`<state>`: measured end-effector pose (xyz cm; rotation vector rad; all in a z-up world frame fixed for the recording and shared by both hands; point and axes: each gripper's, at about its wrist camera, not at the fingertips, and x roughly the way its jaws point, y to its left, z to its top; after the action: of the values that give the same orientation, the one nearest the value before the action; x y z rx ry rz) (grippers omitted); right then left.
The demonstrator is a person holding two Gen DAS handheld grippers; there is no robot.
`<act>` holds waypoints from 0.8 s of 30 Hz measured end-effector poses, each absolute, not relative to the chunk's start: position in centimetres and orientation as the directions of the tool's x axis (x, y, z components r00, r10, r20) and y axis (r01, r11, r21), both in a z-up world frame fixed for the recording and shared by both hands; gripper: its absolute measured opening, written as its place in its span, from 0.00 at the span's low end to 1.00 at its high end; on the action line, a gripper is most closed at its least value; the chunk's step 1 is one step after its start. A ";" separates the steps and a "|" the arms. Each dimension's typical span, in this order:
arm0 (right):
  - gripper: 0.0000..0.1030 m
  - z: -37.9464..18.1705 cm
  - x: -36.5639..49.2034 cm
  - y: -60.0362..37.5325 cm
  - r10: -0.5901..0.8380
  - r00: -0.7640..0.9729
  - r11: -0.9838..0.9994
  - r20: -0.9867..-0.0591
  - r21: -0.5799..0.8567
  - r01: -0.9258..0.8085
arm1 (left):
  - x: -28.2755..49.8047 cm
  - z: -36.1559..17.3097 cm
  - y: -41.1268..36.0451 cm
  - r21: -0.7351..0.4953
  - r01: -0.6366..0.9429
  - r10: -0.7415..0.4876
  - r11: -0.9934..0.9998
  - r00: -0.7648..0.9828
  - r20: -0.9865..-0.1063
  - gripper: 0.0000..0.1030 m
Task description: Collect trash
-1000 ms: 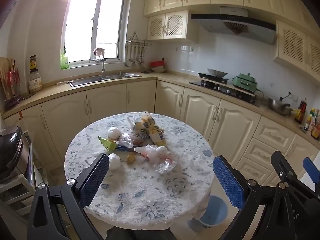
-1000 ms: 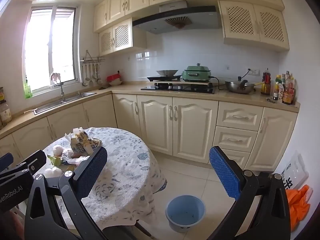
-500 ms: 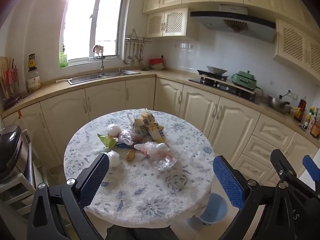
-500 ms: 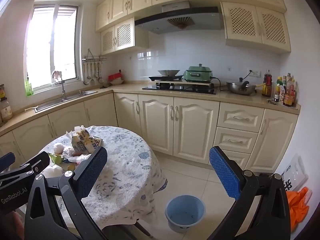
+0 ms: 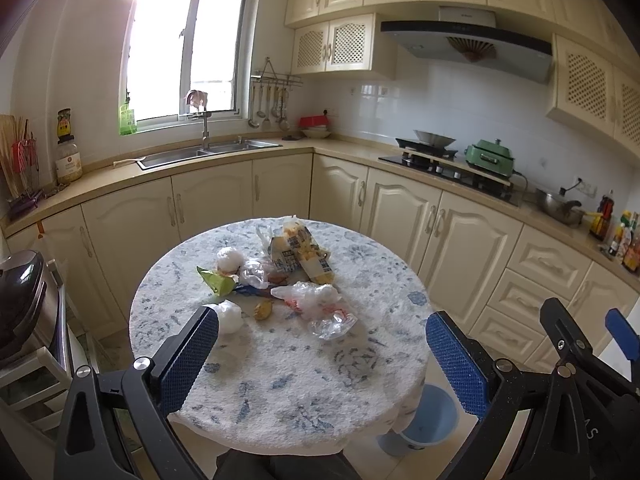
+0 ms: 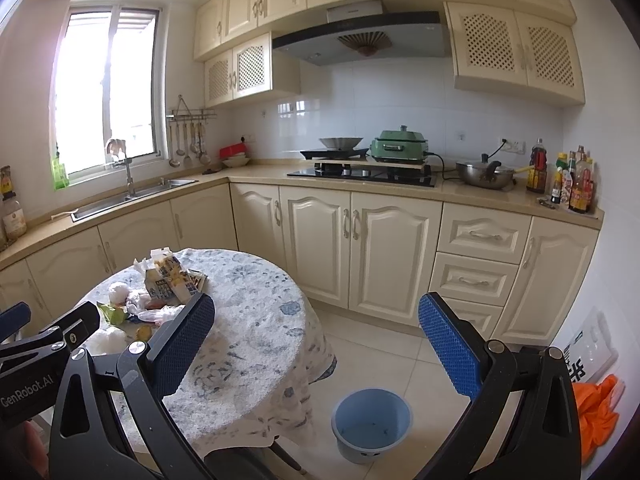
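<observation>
Trash lies in a heap on a round table (image 5: 280,368) with a blue-flowered cloth: yellow milk cartons (image 5: 298,254), crumpled clear plastic bags (image 5: 316,300), white paper wads (image 5: 230,316), a green wrapper (image 5: 218,280) and a small brown scrap (image 5: 263,310). My left gripper (image 5: 320,356) hovers open above the table's near half, short of the heap, nothing between its fingers. My right gripper (image 6: 316,344) hangs open to the right of the table, over the floor. A blue bin (image 6: 372,424) stands on the floor below it, also seen as the blue bin (image 5: 430,420) past the table edge.
Cream cabinets and a counter with sink (image 5: 208,152) and stove (image 6: 360,172) wrap the back. A metal appliance on a stand (image 5: 20,300) sits left of the table. An orange bag (image 6: 596,404) lies at the right wall. Tiled floor (image 6: 380,344) lies open between table and cabinets.
Both grippers have risen and drifted slightly, so the table and heap sit a little lower in view. Both stay open and hold nothing.
</observation>
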<state>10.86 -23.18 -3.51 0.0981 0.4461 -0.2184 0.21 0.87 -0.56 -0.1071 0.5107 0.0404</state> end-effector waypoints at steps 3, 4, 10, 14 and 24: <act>1.00 -3.5 10.8 -23.2 -0.185 0.880 0.972 -0.437 0.049 0.229 | 0.2 -0.6 0.9 -0.095 -0.067 0.011 0.993 0.870 -0.493 0.99; 1.00 -3.6 10.9 -23.1 -0.182 0.880 0.972 -0.439 0.052 0.227 | 0.3 -0.7 0.8 -0.096 -0.065 0.009 0.993 0.869 -0.495 0.99; 1.00 -4.2 11.1 -23.1 -0.174 0.878 0.975 -0.447 0.049 0.218 | 0.4 -1.0 1.0 -0.091 -0.071 0.016 0.993 0.863 -0.505 0.99; 1.00 -4.2 11.2 -22.8 -0.184 0.877 0.975 -0.444 0.032 0.220 | 0.6 -0.8 0.8 -0.086 -0.076 0.022 0.993 0.861 -0.509 0.99; 1.00 -4.1 11.2 -22.7 -0.176 0.877 0.976 -0.448 0.034 0.213 | 0.6 -0.8 0.9 -0.089 -0.075 0.019 0.993 0.859 -0.512 0.99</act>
<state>11.21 -22.74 -4.07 0.0827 0.4590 -0.2033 0.62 0.88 -0.84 -0.1075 0.5353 0.0493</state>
